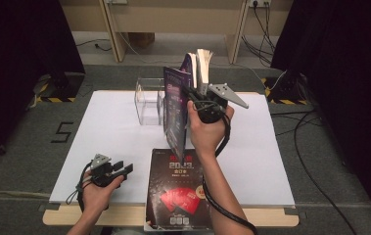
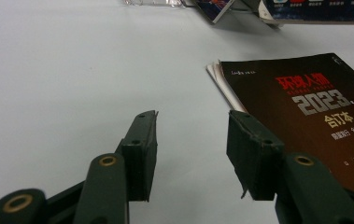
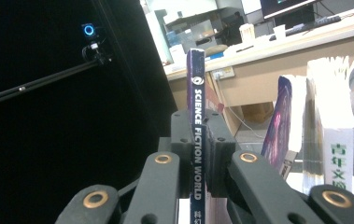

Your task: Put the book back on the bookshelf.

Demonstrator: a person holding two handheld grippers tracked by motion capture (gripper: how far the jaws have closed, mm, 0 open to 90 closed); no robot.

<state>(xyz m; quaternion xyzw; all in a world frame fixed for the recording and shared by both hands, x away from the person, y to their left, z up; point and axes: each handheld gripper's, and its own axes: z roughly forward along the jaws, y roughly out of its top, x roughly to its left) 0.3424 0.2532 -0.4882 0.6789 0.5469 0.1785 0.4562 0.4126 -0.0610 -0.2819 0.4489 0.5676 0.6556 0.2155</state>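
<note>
My right gripper (image 1: 189, 93) is raised over the middle of the table, shut on the spine of a thin purple magazine (image 1: 174, 105) that hangs upright. In the right gripper view the jaws (image 3: 196, 128) pinch the spine of that magazine (image 3: 196, 84), which reads "SCIENCE FICTION WORLD". Two more books (image 1: 200, 66) stand just behind it, and show to the right of the held magazine as books (image 3: 331, 116). A black magazine (image 1: 178, 191) lies flat at the table's front edge. My left gripper (image 1: 124, 169) rests low at the front left, open and holding nothing, with the black magazine (image 2: 315, 107) to the right of its jaws (image 2: 191, 151).
A clear acrylic holder (image 1: 146, 100) stands at the back of the white sheet (image 1: 100, 137) that covers the table. Black stands and cables lie on the floor at both sides. A wooden desk frame (image 1: 173, 19) runs along the back.
</note>
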